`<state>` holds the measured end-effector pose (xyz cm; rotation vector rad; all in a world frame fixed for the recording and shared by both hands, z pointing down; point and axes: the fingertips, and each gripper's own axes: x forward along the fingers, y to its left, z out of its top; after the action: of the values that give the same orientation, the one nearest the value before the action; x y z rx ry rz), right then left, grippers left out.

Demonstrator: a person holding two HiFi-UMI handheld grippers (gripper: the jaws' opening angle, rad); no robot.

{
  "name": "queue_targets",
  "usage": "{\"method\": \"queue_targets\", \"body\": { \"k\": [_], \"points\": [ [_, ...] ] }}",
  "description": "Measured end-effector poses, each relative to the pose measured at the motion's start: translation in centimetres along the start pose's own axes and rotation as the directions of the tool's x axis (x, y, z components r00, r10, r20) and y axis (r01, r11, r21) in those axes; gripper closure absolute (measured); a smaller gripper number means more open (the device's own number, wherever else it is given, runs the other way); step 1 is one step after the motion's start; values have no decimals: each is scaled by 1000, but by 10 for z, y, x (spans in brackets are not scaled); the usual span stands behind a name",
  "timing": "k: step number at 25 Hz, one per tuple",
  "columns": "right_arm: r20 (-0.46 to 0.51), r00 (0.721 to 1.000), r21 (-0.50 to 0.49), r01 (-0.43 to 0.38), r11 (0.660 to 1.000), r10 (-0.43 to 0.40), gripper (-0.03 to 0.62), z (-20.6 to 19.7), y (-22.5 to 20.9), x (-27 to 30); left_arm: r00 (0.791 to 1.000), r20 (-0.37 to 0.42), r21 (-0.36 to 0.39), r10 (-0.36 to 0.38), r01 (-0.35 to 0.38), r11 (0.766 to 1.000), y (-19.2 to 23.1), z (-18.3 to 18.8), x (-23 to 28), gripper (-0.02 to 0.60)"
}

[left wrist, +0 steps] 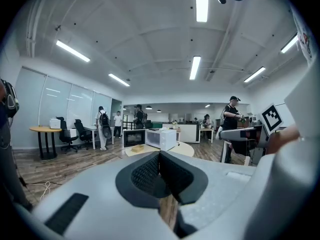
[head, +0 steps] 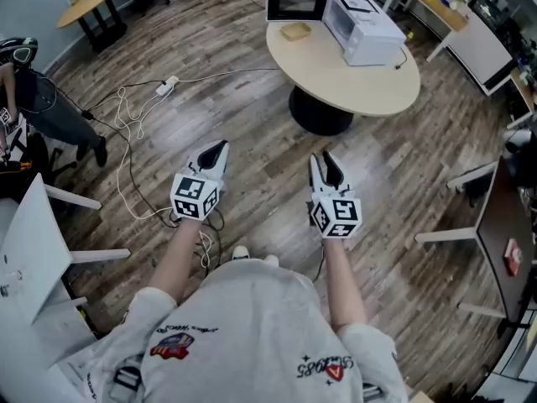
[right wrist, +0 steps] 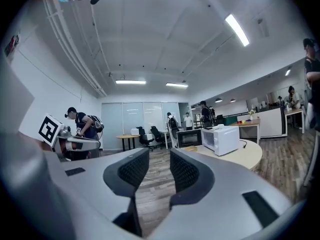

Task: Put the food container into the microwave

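One food container (head: 295, 30) on round table (head: 336, 91), just beside white microwave (head: 362, 25), door open. Both grippers well apart from it. Left gripper (head: 216, 151): jaws together, empty. Right gripper (head: 325, 168): narrow gap, nothing btwn. Only head view shows floor power strip (head: 168, 84). Container tiny, indistinct in gripper views.
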<state>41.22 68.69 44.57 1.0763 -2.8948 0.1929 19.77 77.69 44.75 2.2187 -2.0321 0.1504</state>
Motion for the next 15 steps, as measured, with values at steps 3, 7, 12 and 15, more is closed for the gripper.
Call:
{"method": "queue_targets", "body": {
  "k": [3,7,12,15],
  "points": [
    [-2,1000,-13,29,1000,-29,419,0,1,-1,1000,6,-21,-14,15,1000,3,-3,-6,577],
    [0,999,-24,52,998,-52,365,0,6,4,1000,-14,-36,-14,13,999,16,-15,-11,577],
    [4,998,-37,60,998,-60,341,-1,22,12,1000,-8,-40,-17,16,999,36,-16,-19,577],
    [14,998,-46,67,997,-67,332,0,35,17,1000,-5,-39,-19,19,999,51,-16,-23,577]
  ]
}}
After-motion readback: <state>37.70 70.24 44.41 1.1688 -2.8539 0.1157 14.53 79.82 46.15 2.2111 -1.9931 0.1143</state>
